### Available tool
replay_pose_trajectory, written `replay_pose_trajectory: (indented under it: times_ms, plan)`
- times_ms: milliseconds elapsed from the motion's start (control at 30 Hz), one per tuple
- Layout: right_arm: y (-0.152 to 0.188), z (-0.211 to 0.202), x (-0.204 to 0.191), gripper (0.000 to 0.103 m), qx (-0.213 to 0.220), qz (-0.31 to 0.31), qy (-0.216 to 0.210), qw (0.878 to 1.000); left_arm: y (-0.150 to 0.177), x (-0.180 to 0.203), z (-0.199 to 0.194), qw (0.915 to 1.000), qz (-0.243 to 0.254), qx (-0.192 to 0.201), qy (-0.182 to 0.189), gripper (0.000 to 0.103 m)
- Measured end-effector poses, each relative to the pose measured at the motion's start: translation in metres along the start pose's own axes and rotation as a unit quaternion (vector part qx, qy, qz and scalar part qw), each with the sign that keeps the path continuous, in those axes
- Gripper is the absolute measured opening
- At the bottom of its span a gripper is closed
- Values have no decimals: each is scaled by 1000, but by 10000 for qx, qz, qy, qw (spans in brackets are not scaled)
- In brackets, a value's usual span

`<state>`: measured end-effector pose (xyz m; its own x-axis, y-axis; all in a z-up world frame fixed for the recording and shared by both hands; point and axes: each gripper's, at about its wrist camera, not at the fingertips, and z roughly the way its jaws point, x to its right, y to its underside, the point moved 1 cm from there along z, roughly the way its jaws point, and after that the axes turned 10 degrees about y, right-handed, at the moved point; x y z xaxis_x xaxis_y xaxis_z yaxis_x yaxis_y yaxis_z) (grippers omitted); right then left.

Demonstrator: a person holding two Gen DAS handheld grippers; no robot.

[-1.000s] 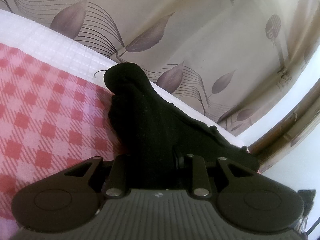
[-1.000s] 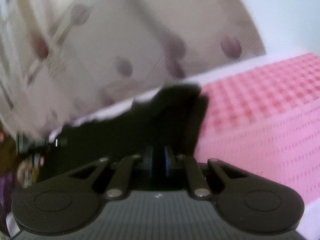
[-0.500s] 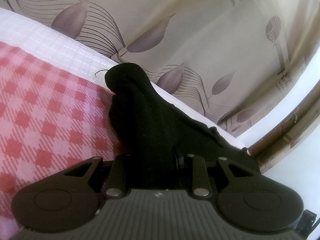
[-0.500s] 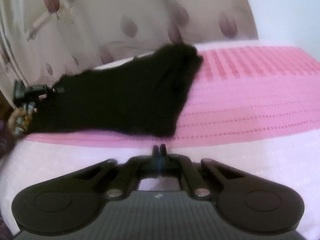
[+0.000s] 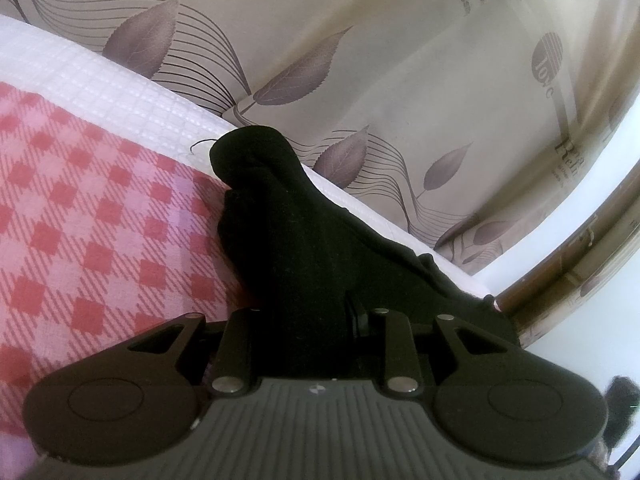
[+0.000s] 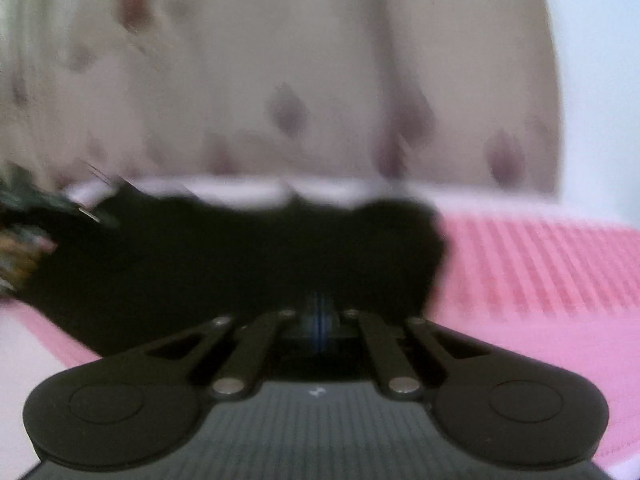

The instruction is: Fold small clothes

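Right gripper [image 6: 320, 316] swinging back to black garment [image 6: 240, 256] on bed [image 6: 540, 264], jaws now pressed together, empty. Left gripper [image 5: 304, 320] staying put, jaws pinching garment [image 5: 300, 240]. Next fold looking imminent.

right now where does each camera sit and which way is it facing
Left wrist: on the left gripper, looking along its jaws, closed on the black garment, over the checked cloth to the leaf curtain.
Right wrist: on the right gripper, jaws shut; blurred; the same garment lies ahead.
Shared: garment, cloth, curtain; the left gripper shows at the right view's left edge.
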<state>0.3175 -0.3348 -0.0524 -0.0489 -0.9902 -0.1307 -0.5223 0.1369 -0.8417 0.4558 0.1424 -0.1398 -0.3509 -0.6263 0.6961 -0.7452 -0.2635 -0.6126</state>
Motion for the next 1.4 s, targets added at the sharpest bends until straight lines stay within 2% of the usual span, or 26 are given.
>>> replay_pose_trajectory:
  times_ms: [33,67,100,167,267,333,400,533,667,800,900,1033,1233,1333,1400]
  plan:
    - [13,8,7,1,-218,130,43,9997,0,0,0,10000,-4,-1,15,31]
    - [21,5,15,1,-62,336,-110,9994,0,-1,0,10000,-12,-1,23,31]
    - [23,3,20,1,-84,463,-182,9987,0,-2,0,10000,-24,-1,32,32]
    - [18,-2,20,2,-129,572,-54,9983,1,-2,0,10000,-20,3,21,32]
    - [6,-21,3,3,554,351,-67,9978,0,-2,0,10000,-3,-14,-8,32]
    - [-1,-21,-14,4,677,17,-53,9977,-1,1,1,10000,11,-48,-57,32]
    - [-5,-11,-27,4,633,-208,90,9977,-3,7,4,9997,98,-117,-210,32]
    - [7,11,-30,3,353,57,84,9993,-5,20,11,9976,263,-273,-571,24]
    - [13,10,-22,4,333,379,-128,9986,-7,39,19,9938,275,-408,-995,19]
    - [14,13,-5,4,278,935,-498,9940,-9,68,26,9918,-47,-291,-1247,18]
    - [14,14,-6,4,289,928,-489,9941,-11,96,35,9917,-184,-230,-1251,17]
    - [14,14,-6,5,313,938,-507,9938,-10,138,58,9914,-353,-376,-1203,17]
    - [15,13,-2,9,373,1054,-576,9921,14,196,99,9912,-460,-663,-1048,17]
    - [15,12,-2,20,415,1046,-620,9917,30,208,115,9909,-678,-749,-888,17]
    - [15,11,-3,33,474,1027,-653,9914,39,210,127,9900,-894,-840,-701,18]
